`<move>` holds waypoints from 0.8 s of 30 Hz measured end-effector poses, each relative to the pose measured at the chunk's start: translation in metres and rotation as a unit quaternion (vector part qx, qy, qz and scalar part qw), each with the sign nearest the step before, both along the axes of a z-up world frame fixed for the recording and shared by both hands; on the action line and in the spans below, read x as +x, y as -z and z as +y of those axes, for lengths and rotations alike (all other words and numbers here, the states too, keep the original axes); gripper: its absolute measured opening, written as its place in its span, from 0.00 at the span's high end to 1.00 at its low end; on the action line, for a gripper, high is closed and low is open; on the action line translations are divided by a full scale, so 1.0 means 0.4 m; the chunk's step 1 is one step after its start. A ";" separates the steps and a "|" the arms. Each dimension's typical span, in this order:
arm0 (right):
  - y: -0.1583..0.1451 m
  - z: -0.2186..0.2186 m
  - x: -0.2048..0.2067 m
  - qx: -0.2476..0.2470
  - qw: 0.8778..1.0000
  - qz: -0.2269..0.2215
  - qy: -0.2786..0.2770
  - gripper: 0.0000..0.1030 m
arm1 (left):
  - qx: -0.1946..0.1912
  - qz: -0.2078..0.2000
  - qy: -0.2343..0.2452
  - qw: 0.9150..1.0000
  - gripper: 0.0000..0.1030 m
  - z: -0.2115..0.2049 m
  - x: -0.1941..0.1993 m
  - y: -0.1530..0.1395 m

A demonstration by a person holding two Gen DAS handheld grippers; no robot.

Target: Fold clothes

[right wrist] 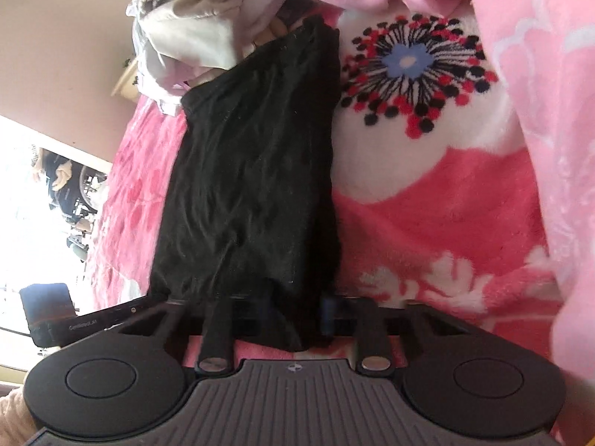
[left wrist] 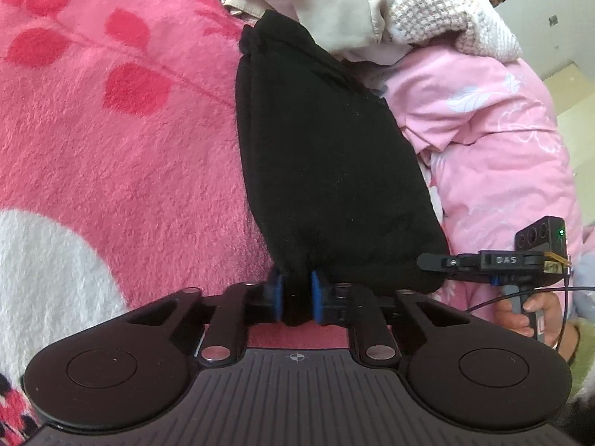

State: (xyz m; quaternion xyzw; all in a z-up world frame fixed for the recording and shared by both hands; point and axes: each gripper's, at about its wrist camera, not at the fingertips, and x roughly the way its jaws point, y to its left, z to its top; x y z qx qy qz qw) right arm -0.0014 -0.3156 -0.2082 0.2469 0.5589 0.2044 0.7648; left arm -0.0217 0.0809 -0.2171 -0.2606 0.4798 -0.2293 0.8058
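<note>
Left gripper (left wrist: 296, 299): clenched on the near edge of the black garment (left wrist: 327, 156), fabric pinched between its blue pads (left wrist: 277, 297) at lower centre of the left wrist view. The garment runs from there up the middle of the frame, lying on the pink fleece blanket (left wrist: 111, 141). A pile of pale clothes (left wrist: 357, 3) sits at its far end, upper centre; a pink floral quilt (left wrist: 494, 141) lies along its right side.

Right gripper (right wrist: 295, 312): grasping the same garment (right wrist: 256, 171) at lower centre of the right wrist view, cloth bunched between the fingers. It also appears at lower right of the left view (left wrist: 431, 261).
</note>
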 end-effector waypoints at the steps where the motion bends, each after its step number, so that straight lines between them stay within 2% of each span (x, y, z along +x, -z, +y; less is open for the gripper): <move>1: -0.002 0.004 0.000 -0.003 1.000 -0.003 0.000 0.91 | 0.004 -0.009 -0.001 1.000 0.94 -0.004 -0.005 -0.005; 5: -0.032 0.019 -0.016 -0.014 1.000 -0.022 -0.008 0.92 | -0.008 -0.027 -0.014 0.999 0.95 0.012 -0.026 -0.025; 12: -0.076 0.045 -0.070 -0.002 0.999 -0.019 -0.032 0.93 | -0.010 -0.036 -0.013 0.999 0.95 0.051 -0.090 -0.073; 17: -0.092 0.072 -0.163 0.004 0.998 0.009 -0.067 0.93 | -0.004 -0.004 0.002 1.000 0.95 0.081 -0.195 -0.075; 21: -0.086 0.112 -0.236 -0.005 0.993 0.034 -0.115 0.93 | 0.004 0.027 0.001 1.000 0.95 0.107 -0.290 -0.060; 23: -0.067 0.139 -0.257 -0.034 0.986 0.033 -0.157 0.92 | 0.012 0.041 0.003 0.999 0.95 0.107 -0.318 -0.042; 24: -0.059 0.153 -0.265 -0.057 0.981 0.030 -0.180 0.91 | 0.030 0.046 0.015 0.998 0.93 0.097 -0.327 -0.030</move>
